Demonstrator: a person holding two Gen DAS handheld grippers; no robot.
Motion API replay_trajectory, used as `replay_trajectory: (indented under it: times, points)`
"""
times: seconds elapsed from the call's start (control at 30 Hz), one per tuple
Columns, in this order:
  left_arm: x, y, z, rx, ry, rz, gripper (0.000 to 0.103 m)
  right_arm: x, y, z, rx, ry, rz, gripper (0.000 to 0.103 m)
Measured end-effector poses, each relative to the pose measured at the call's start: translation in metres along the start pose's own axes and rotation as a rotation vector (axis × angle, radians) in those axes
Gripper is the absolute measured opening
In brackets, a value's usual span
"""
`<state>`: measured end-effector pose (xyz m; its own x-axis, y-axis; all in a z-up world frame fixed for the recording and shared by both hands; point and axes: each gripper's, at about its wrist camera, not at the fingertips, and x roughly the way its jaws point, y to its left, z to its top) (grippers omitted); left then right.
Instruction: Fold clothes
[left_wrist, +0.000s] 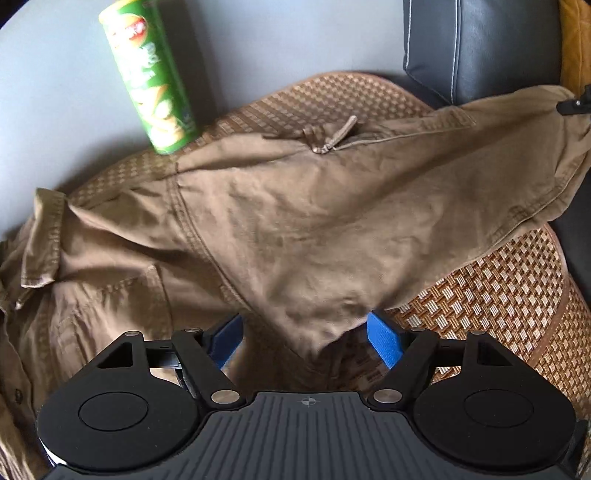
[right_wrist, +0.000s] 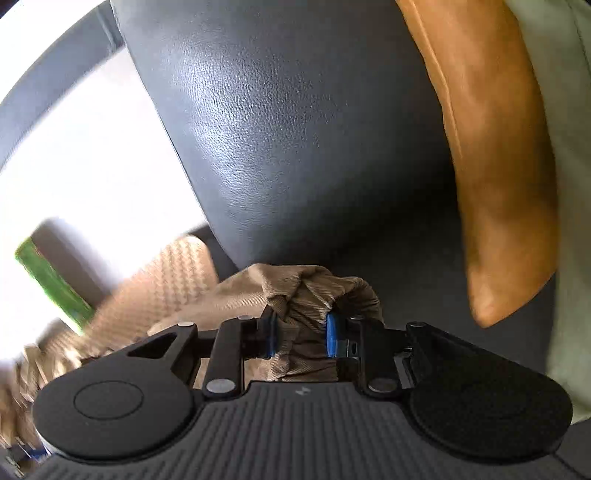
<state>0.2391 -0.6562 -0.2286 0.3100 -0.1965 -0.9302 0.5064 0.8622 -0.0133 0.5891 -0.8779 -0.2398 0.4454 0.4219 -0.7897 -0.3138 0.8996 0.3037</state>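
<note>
Right wrist: right tool (right_wrist: 301, 334) clamped on shirt (right_wrist: 295, 295) edge | left tool (left_wrist: 306, 338) apart (hem between fingers)

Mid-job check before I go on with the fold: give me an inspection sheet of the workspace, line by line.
Surface: woven mat over a dark seat, with pale grey surface beyond it.
Job's things: brown shirt spread over the mat, collar at the left, one end lifted off to the right.
Clutter: green snack can standing at the mat's far edge, just beyond the shirt; whether they touch cannot be told.
Grippers: left gripper wide open, shirt fabric lying between its fingers, not clamped. Right gripper shut on a bunched end of the shirt.
Cables: nothing seen.
Surroundings: dark leather cushion and orange cushion close behind the right gripper.
</note>
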Motion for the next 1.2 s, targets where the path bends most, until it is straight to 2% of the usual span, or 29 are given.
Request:
replay_trajectory:
  times: [0.17,0.3,0.47,0.6,0.73,0.8,0.9,1.0,1.07,1.17,1.2]
  points:
    - [0.0,-0.012,0.001,0.069,-0.001,0.003,0.084,-0.006,0.0,-0.002,-0.006,0.001,0.015,0.028]
    - [0.0,-0.023,0.006,0.127,-0.017,0.013,0.084,-0.027,0.004,-0.002,0.003,-0.033,0.061,0.028]
    - [0.002,-0.04,0.003,0.184,-0.044,0.037,0.084,-0.07,0.026,0.004,-0.014,-0.07,0.164,0.028]
    - [-0.013,-0.036,0.006,0.114,-0.089,0.038,0.084,-0.116,0.058,0.011,-0.016,-0.103,0.309,0.028]
    - [-0.044,-0.021,0.01,0.013,-0.164,0.031,0.084,-0.17,0.119,0.013,-0.052,-0.118,0.508,0.028]
    - [-0.075,-0.008,0.011,-0.039,-0.24,0.031,0.084,-0.198,0.162,0.012,-0.105,-0.117,0.607,0.028]
    - [-0.122,0.012,0.009,-0.11,-0.37,0.069,0.084,-0.241,0.237,0.004,-0.234,-0.11,0.734,0.028]
    - [-0.173,0.035,-0.001,-0.161,-0.523,0.131,0.084,-0.273,0.312,-0.018,-0.364,-0.098,0.795,0.028]
    - [-0.208,0.051,-0.012,-0.187,-0.632,0.144,0.085,-0.289,0.357,-0.036,-0.433,-0.086,0.831,0.028]
    - [-0.247,0.074,-0.028,-0.18,-0.742,0.16,0.085,-0.293,0.42,-0.054,-0.5,-0.045,0.882,0.029]
    - [-0.257,0.086,-0.033,-0.192,-0.757,0.152,0.072,-0.289,0.444,-0.059,-0.521,-0.023,0.897,0.029]
